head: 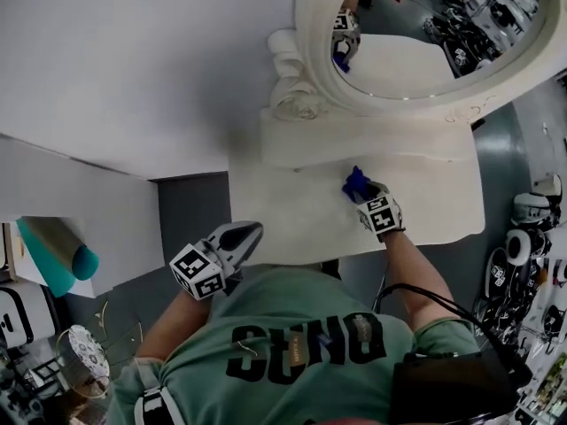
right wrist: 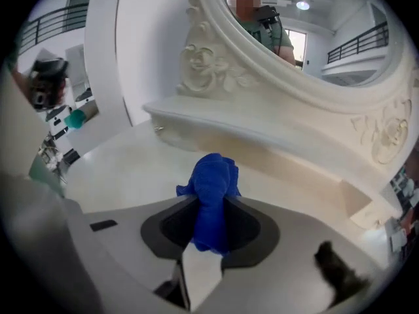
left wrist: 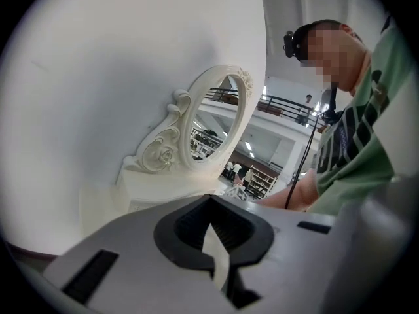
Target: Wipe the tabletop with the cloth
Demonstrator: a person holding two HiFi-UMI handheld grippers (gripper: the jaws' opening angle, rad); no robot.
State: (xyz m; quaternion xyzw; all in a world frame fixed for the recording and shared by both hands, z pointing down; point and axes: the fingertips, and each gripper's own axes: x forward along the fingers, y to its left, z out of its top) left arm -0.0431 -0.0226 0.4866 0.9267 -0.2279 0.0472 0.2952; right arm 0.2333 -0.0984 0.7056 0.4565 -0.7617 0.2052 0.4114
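Right gripper view — cloth [right wrist: 213, 195] clamped along the jaws, tip toward mirror [right wrist: 308, 38].

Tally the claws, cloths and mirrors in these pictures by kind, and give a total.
Claws: 2, the left claw and the right claw
Blue cloth: 1
Oval mirror: 1
Total: 4
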